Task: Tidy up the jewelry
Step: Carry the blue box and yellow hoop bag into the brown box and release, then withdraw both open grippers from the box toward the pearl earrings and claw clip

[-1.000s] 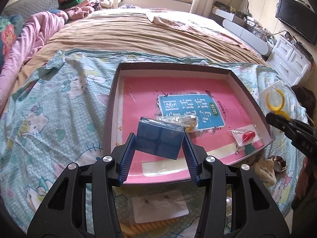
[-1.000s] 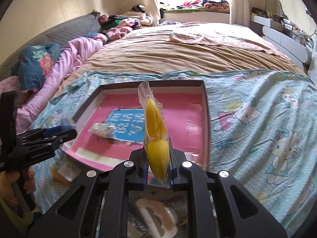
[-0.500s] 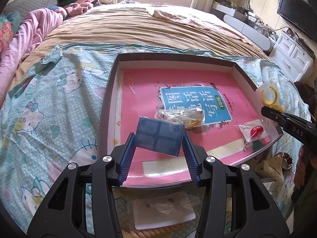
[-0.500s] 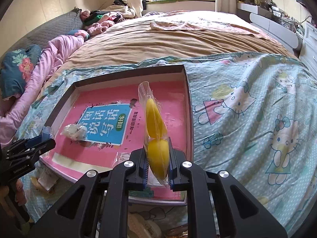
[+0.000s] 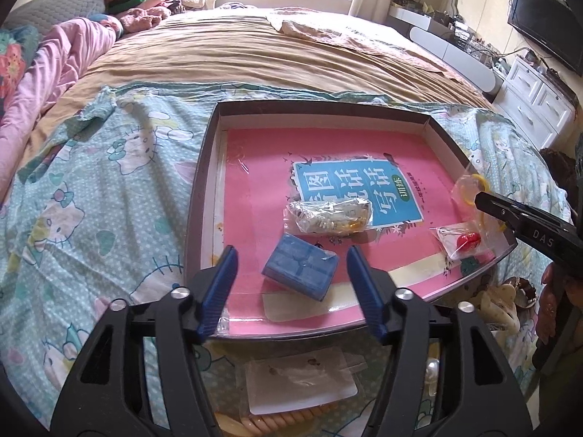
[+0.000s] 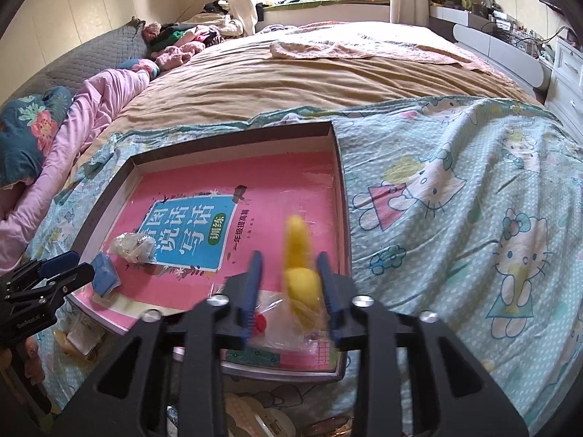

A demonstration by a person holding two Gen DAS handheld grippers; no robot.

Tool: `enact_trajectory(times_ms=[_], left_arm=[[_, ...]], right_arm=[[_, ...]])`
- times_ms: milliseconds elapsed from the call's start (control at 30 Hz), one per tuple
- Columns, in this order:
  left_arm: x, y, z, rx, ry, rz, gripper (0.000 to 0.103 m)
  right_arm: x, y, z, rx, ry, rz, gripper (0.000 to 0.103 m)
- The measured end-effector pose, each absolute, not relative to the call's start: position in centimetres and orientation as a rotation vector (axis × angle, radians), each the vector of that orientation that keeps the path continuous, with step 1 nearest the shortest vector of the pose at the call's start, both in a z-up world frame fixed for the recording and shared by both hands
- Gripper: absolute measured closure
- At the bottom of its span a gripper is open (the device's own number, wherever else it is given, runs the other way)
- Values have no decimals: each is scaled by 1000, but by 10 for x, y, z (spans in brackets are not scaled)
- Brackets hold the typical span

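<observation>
The left gripper (image 5: pixel 291 273) has just been opened; the blue box (image 5: pixel 300 271) lies released between its fingers in the tray (image 5: pixel 204 196). The right gripper (image 6: pixel 289 280) is likewise parted, and the bagged yellow rings (image 6: pixel 300 276) are dropped at the tray's near corner, where pieces are gathered.

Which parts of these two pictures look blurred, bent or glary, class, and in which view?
Right wrist view: the yellow bangles in their clear bag are smeared by motion between the open fingers of the right hand-held gripper, while the tray stays sharp. Left wrist view: all crisp, the blue box included; fisheye bows the tray's near rim, and the window is overexposed.
</observation>
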State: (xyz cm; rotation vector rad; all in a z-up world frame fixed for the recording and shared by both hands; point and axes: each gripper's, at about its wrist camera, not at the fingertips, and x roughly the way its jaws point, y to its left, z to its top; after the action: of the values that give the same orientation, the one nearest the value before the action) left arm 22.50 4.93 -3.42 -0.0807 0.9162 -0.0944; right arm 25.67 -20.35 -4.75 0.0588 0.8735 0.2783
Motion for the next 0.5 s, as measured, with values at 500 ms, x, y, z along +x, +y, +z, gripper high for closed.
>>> enact_trajectory(times_ms=[500], left_arm=[[212, 61, -17, -93, 877, -63, 21]], right_arm=[[236, -218, -30, 116, 829, 272, 42]])
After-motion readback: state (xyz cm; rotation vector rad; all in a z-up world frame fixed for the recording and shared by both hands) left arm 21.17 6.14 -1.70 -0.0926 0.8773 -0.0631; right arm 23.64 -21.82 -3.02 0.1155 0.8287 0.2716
